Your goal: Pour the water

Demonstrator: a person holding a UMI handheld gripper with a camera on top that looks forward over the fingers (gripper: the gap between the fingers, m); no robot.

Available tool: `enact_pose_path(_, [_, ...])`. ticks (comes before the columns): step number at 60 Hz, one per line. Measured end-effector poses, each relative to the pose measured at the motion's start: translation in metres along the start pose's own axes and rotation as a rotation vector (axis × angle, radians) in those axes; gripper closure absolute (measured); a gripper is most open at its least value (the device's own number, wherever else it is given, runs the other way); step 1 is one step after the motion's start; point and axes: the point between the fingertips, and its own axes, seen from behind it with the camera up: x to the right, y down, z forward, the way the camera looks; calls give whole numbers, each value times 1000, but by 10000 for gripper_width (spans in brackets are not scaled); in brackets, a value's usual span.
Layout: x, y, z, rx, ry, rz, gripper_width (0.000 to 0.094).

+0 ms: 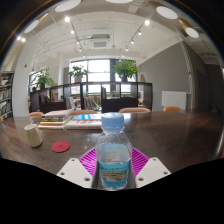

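A clear plastic water bottle [113, 152] with a blue cap and a pale label stands upright between my gripper's [113, 163] two fingers. The magenta pads [137, 160] press against both sides of the bottle, so the gripper is shut on it. The bottle looks lifted a little above the brown table [170, 140]. A white cup [34, 135] stands on the table off to the left, beyond the fingers. A small red round coaster [61, 146] lies between the cup and the bottle.
A stack of books or boxes [60, 117] sits on the table's far side behind the cup. Beyond the table are dark chairs, potted plants [126, 69] and large windows. An orange chair [173, 109] shows at the far right.
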Motion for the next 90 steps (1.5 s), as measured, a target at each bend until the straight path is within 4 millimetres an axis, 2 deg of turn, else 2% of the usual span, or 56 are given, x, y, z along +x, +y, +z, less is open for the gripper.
enact_pose_path(5, [-2, -1, 2, 18, 3, -14, 573])
enact_pose_path(6, [8, -7, -4, 22, 3, -9, 591])
enact_pose_path(10, [5, -4, -1, 25, 8, -30, 654])
enact_pose_path(24, [-6, -7, 9, -2, 71, -105, 653])
enact_pose_path(28, [-17, -23, 14, 0, 91, -156, 653])
enact_pose_path(29, [-16, -31, 11, -6, 90, -181, 651])
enact_pose_path(34, [-49, -62, 21, -8, 83, -304, 654])
enact_pose_path(43, [-120, -107, 55, -25, 68, -636, 654])
enact_pose_path(51, [-189, -129, 70, -24, 44, -981, 652])
enact_pose_path(52, [-198, -130, 82, -12, 31, -1019, 654])
enact_pose_path(53, [-205, -133, 77, -12, 29, -1062, 653])
enact_pose_path(55, [-219, -136, 79, -11, 28, -1155, 652])
enact_pose_path(59, [-243, -135, 84, -3, 19, -1327, 637])
enact_pose_path(63, [-261, -124, 88, -18, -9, -1487, 634])
enact_pose_path(64, [-266, -115, 112, -13, -16, -1522, 637])
enact_pose_path(65, [-271, -116, 102, -15, -20, -1558, 640])
enact_pose_path(66, [-276, -115, 102, -14, -26, -1593, 636])
enact_pose_path(71, [-290, -107, 108, -8, -21, -1790, 640])
enact_pose_path(72, [-291, -101, 118, 1, -30, -1824, 637])
enact_pose_path(75, [-306, -95, 119, 28, -47, -1915, 635])
enact_pose_path(83, [-318, -86, 127, 44, -45, -2157, 639])
enact_pose_path(90, [-323, -79, 131, 40, -46, -2235, 636])
